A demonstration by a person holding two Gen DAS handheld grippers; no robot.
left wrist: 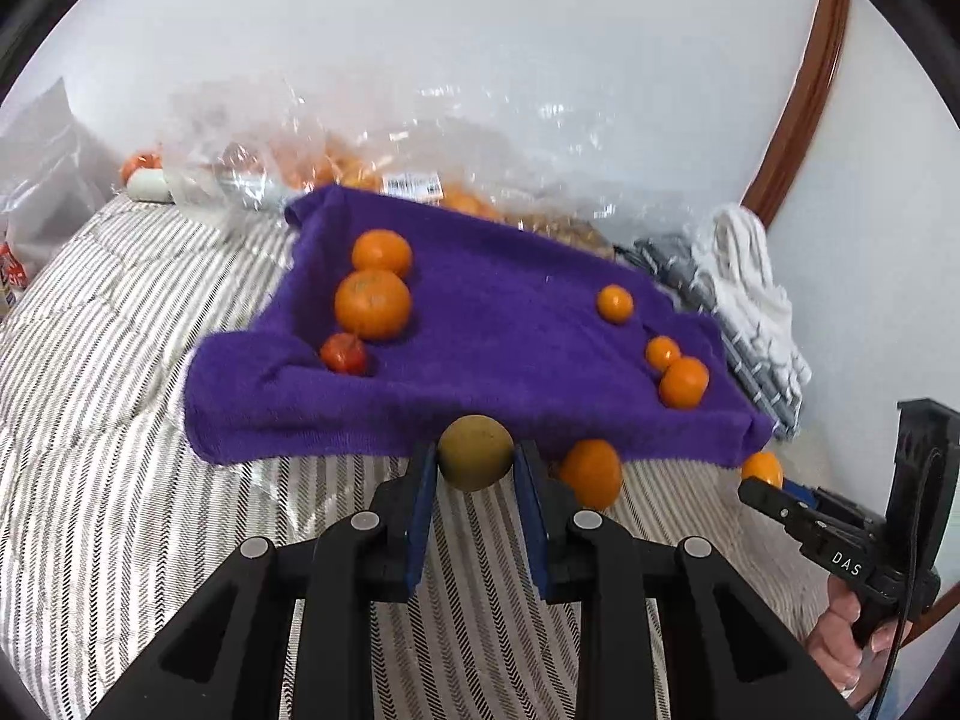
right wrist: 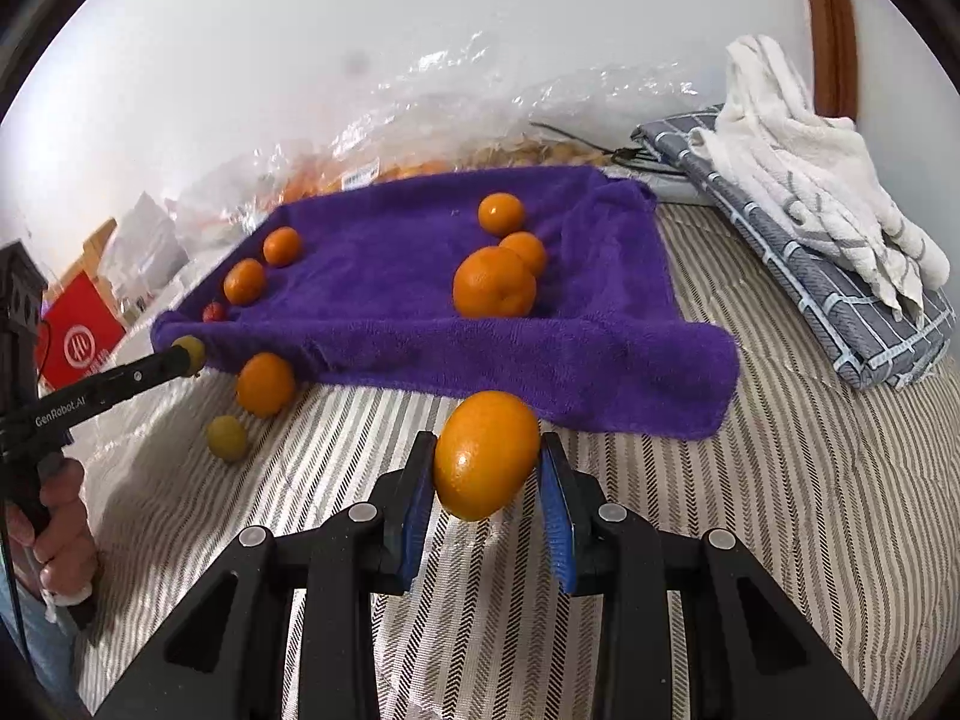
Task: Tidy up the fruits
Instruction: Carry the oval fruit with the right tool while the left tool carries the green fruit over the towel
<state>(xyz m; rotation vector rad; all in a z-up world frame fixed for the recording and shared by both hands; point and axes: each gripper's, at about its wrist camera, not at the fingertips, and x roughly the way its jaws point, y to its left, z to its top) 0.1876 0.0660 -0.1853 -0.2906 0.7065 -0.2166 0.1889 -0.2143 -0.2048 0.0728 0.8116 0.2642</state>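
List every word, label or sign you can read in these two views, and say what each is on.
"DAS": on the right gripper, side of a finger.
"GenRobot.AI": on the left gripper, along its finger.
Round white logo on the red box: unreadable.
Barcode label on the plastic bag: too small to read.

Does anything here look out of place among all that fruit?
Two fruits sit off the purple towel on the striped bedding: an orange and a small yellow-green fruit. On the towel, one small red fruit sits among oranges.
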